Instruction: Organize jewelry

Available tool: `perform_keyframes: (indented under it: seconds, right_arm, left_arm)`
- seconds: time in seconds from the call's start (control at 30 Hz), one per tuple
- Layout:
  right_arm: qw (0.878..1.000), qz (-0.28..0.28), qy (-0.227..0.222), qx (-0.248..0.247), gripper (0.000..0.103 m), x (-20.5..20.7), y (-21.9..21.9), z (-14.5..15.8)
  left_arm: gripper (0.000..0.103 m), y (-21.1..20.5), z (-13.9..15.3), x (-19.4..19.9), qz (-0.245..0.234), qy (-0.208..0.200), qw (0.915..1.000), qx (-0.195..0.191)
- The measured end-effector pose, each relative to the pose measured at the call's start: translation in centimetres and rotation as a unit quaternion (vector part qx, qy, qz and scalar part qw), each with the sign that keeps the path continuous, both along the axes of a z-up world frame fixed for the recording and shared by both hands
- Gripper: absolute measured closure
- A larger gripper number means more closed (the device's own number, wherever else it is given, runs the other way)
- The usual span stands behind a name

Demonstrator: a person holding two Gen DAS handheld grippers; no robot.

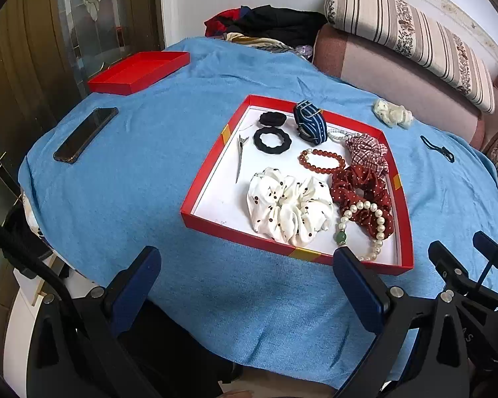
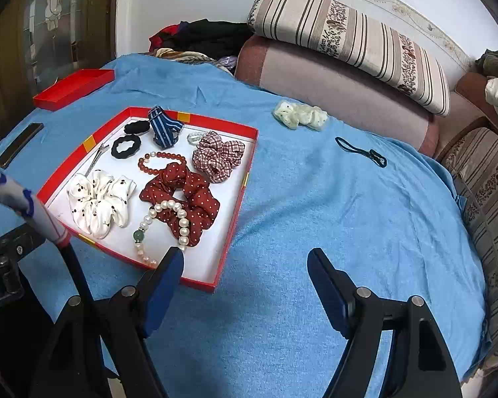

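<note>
Jewelry tray [image 2: 249, 156] crowded; both grippers, left gripper [image 1: 245, 265] and right gripper [image 2: 245, 265], wide and empty: pearl bracelet [image 2: 169, 219], draped over red scrunchie [image 2: 182, 195], risks snagging.

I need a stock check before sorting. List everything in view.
box: 1, red, on the blue cloth
lid: 1, red, far left
phone: 1, black, left of box
scrunchies in box: 3, white dotted, red dotted, plaid
bracelets in box: pearl, amber, white
black hair ties: 2, in box
clip: 1, silver, in box
strap: 1, blue striped, in box
pale scrunchie: 1, outside box
dark tie: 1, outside box
left hand-held gripper: open
right hand-held gripper: open
</note>
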State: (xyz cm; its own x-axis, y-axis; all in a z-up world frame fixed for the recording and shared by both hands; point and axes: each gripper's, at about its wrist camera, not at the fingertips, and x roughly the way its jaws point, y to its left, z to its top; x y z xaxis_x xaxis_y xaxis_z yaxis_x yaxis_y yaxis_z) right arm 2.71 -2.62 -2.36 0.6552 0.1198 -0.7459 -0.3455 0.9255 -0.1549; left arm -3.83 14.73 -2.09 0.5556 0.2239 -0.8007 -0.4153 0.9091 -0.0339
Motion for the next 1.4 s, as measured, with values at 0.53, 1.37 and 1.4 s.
perform_keyframes:
  seconds: [0.53,1.37,1.4]
  right_arm:
    - [1.0,-0.007,0.02,0.012,0.022,1.0,-0.6,-1.1]
    - [1.0,-0.009,0.024,0.017,0.021,1.2,-0.9,-1.4]
    - [0.999,-0.01,0.025,0.017,0.021,1.2,-0.9,-1.4]
  left_arm:
    - [0.0,-0.6,-0.9,1.3,-0.009,0.024,0.9997,-0.002]
    - [0.0,-0.9,-1.6,2.1,-0.021,0.044,0.9985,-0.026]
    - [0.0,-0.9,-1.7,2.1,-0.021,0.044,0.9985,-0.027]
